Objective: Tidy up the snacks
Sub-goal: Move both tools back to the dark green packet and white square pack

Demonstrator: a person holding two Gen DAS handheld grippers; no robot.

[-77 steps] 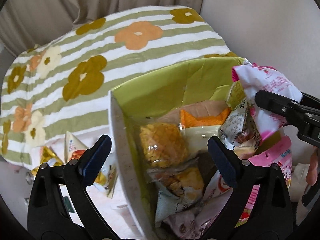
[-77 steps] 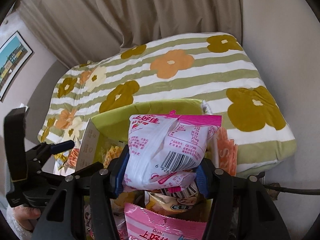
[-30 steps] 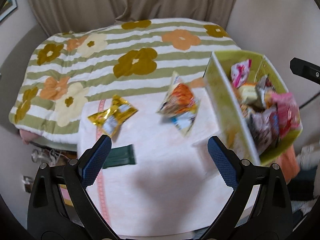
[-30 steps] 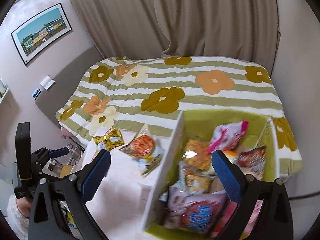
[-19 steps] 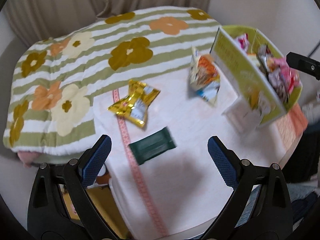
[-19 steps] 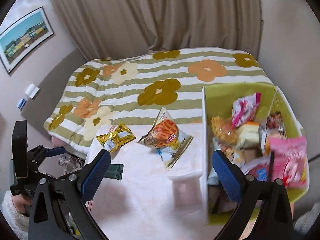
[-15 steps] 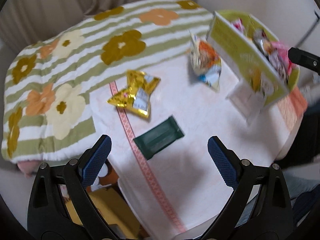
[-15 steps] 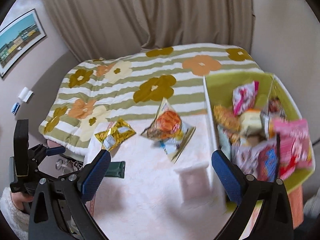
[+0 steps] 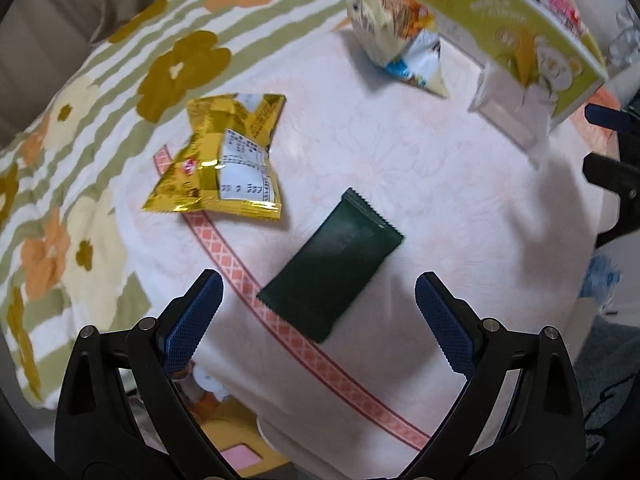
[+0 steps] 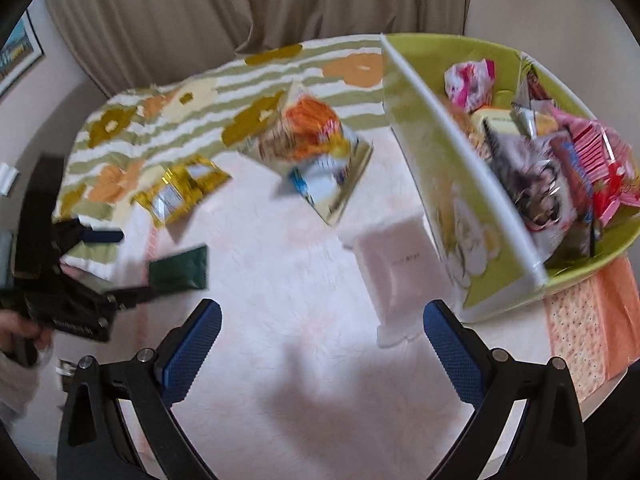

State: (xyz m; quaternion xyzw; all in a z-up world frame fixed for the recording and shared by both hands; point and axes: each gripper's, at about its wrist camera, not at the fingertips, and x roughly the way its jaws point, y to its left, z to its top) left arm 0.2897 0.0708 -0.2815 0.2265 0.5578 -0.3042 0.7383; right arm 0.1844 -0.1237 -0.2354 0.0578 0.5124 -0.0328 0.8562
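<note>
Left gripper (image 9: 316, 304) hung wide open and empty above the green packet (image 9: 330, 266), presumably the next pick. Right gripper (image 10: 322, 340) likewise spread, empty, over bare cloth beside the snack-filled box (image 10: 460, 148).

Soft, even daylight; faint shadows on the desk (image 10: 304, 360). Right wrist view is motion-blurred, and fisheye distortion bends both views' edges.

Three snack packets lie loose on the desk: one gold packet (image 9: 218, 160), one dark green packet (image 9: 330, 278), one orange-and-white bag (image 9: 394, 46); one green box (image 10: 448, 184) holds several more.
</note>
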